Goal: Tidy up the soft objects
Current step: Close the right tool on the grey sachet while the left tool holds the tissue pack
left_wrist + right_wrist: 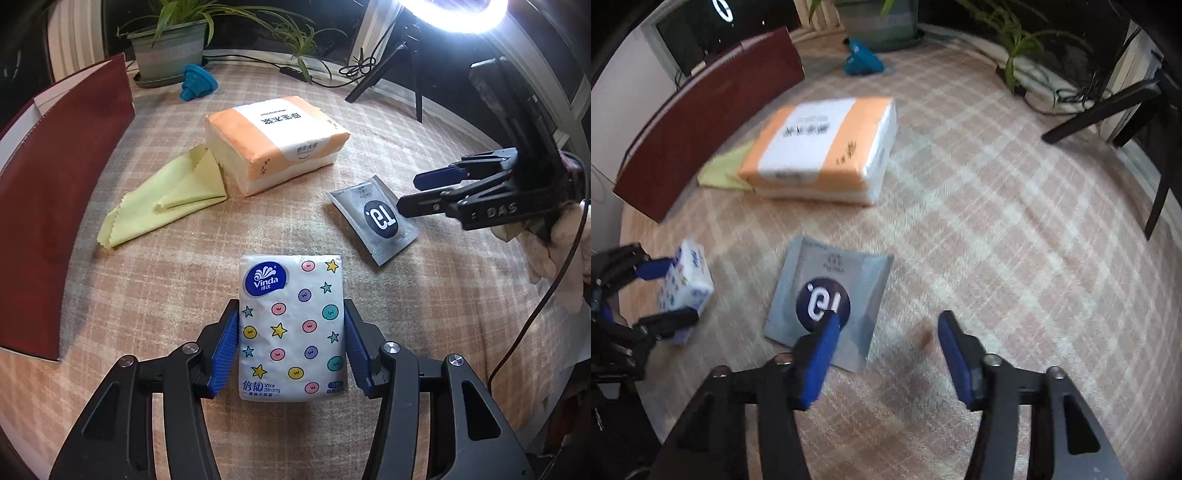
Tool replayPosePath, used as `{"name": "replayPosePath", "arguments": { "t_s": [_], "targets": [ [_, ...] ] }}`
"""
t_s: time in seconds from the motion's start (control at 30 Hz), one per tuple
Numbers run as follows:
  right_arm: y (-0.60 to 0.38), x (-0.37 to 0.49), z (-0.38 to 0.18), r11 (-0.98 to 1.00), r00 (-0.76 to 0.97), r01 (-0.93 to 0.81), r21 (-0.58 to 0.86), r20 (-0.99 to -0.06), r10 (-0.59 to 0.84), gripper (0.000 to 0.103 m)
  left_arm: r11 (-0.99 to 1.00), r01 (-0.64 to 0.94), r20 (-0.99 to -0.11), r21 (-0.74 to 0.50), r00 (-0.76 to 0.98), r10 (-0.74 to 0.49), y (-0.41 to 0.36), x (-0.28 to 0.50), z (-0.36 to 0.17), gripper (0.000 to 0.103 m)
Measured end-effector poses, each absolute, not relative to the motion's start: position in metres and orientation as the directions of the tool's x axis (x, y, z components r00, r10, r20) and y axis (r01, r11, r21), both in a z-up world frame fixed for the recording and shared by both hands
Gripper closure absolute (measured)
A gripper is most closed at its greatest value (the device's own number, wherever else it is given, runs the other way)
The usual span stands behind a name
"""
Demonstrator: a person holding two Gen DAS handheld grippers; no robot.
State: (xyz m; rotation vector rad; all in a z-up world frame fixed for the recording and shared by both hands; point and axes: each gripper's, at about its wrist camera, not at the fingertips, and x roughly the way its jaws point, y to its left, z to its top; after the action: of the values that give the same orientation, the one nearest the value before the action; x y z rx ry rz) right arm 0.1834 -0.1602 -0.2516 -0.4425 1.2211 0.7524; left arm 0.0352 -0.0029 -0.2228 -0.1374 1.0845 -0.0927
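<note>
the left gripper [291, 332] is clamped on a small tissue pack [291, 328], its blue pads pressed against the pack's two long sides. the pack is white with coloured stars and dots and a blue round logo, and sits low over the checked tablecloth [424, 314]. in the right wrist view the same pack [685, 291] shows at the far left, held between the left gripper's fingers.

the right gripper [886, 325] has its jaws spread wide with nothing between them. it hangs just above the near edge of a grey sachet [827, 295] that lies flat on the cloth; its left finger overlaps the sachet's dark round mark in that view, which is a little blurred. from the left wrist view the sachet [373, 219] lies to the right of the small pack, with the right gripper [406, 192] just beside it.

farther back a big tissue pack [275, 142] with orange bands lies on the cloth, and a folded yellow-green cloth [166, 197] touches its left end. a dark red box [55, 192] stands along the left edge. a blue funnel [197, 83] lies near a potted plant [168, 48] at the back.
</note>
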Motion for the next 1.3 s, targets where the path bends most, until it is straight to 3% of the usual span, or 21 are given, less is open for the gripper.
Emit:
{"name": "replayPosePath", "arguments": {
  "t_s": [0.07,0.33,0.87,0.97,1.23,1.3],
  "targets": [
    [-0.161,0.186,-0.246,0.688,0.163,-0.720,0.089,-0.942,0.293,0.035,0.987,0.003,-0.873,-0.159,0.466,-0.142,-0.003,0.035,-0.223,0.051],
    [-0.134,0.194,-0.250,0.715,0.109,-0.680,0.164,-0.941,0.320,0.034,0.990,-0.013,-0.871,-0.141,0.477,-0.118,0.000,0.035,-0.222,0.051],
    [-0.079,0.178,-0.272,0.711,0.150,-0.704,0.001,-0.977,0.149,0.026,0.993,-0.066,-0.879,-0.099,0.473,-0.057,0.004,0.038,-0.227,0.050],
    [-0.079,0.174,-0.274,0.702,0.163,-0.712,-0.027,-0.978,0.128,0.026,0.992,-0.064,-0.886,-0.105,0.459,-0.064,0.005,0.038,-0.228,0.041],
    [-0.100,0.178,-0.272,0.693,0.126,-0.721,0.000,-0.983,0.132,0.027,0.991,-0.071,-0.892,-0.109,0.447,-0.066,0.006,0.040,-0.232,0.040],
    [-0.100,0.180,-0.273,0.686,0.128,-0.728,-0.005,-0.983,0.129,0.033,0.992,-0.068,-0.891,-0.109,0.449,-0.068,0.005,0.042,-0.232,0.040]
  ]
}}
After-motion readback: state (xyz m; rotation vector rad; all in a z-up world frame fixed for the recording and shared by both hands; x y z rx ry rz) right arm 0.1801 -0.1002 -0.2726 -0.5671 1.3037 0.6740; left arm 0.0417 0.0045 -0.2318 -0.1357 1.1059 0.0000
